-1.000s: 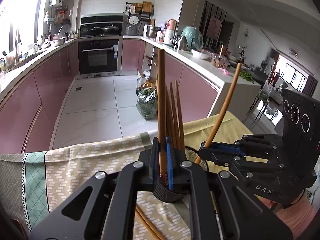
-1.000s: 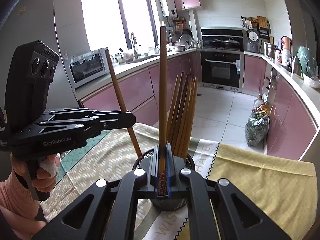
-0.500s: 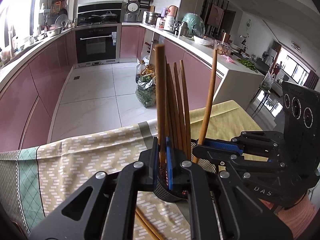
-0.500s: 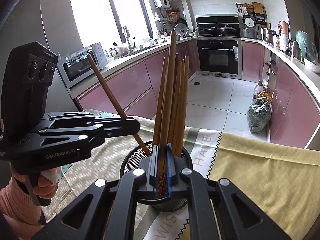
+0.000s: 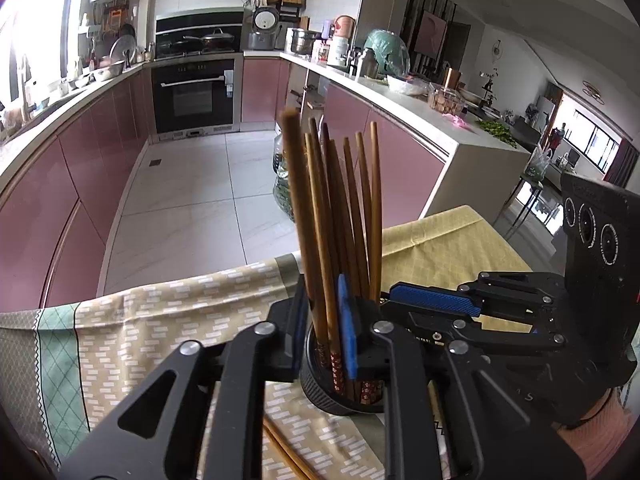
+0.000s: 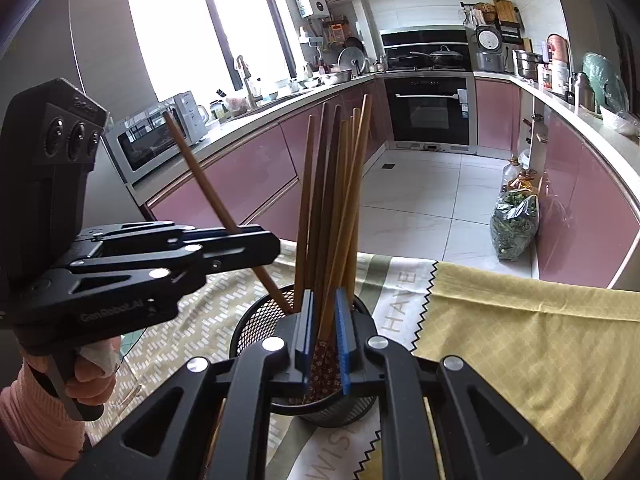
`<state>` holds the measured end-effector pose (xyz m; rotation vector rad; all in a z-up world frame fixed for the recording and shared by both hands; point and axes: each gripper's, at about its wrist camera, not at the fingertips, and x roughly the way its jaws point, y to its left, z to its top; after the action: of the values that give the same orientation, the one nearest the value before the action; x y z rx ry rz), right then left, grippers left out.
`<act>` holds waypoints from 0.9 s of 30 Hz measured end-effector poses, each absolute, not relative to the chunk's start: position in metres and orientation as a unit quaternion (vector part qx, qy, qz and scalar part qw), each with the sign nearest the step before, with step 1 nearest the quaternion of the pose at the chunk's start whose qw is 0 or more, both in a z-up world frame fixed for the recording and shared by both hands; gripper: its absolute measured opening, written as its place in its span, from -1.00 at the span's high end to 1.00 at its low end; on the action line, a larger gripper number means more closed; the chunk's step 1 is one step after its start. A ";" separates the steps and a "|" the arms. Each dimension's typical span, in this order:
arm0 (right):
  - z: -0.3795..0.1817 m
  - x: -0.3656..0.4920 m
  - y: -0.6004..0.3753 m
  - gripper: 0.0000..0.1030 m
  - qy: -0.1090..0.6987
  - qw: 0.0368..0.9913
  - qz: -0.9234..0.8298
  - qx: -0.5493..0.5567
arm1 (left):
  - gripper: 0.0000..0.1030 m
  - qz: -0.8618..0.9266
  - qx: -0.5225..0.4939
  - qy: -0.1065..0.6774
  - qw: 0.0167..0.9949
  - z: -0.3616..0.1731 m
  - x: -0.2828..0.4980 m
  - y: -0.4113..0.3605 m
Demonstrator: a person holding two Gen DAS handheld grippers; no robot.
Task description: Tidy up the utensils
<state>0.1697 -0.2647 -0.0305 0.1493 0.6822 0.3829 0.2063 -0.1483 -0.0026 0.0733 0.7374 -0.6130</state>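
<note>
A chopstick (image 6: 224,216) is being held slantwise by the left gripper (image 6: 276,250), jaws closed on it, its lower tip already inside the near-left rim of the black mesh holder (image 6: 256,320). Another chopstick (image 6: 332,304) is being pinched between the blue pads of the right gripper (image 6: 323,340), its patterned end being lowered among the chopsticks already standing in the holder (image 5: 344,216). The holder is being kept on the cloth-covered desk (image 6: 520,344). Loose chopsticks (image 5: 284,452) are lying on the desk near the holder. Step judged in hand: depositing both sticks. Next move probably calls for both grippers to be opened, then raised clear without the bundle being dragged.
</note>
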 end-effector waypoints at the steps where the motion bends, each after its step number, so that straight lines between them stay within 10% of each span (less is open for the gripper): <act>1: -0.030 0.169 -0.266 0.74 0.331 0.922 0.186 0.075 | 0.58 -0.293 0.037 0.348 0.890 0.000 0.204 -0.147; 27: -0.023 0.113 -0.229 0.25 0.302 0.922 0.241 0.025 | 0.22 -0.279 0.003 0.275 0.920 0.034 0.134 -0.063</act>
<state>0.1129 -0.2291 -0.0227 0.0515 0.6202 0.4960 0.1337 -0.0627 0.0338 0.0059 0.5643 -0.5738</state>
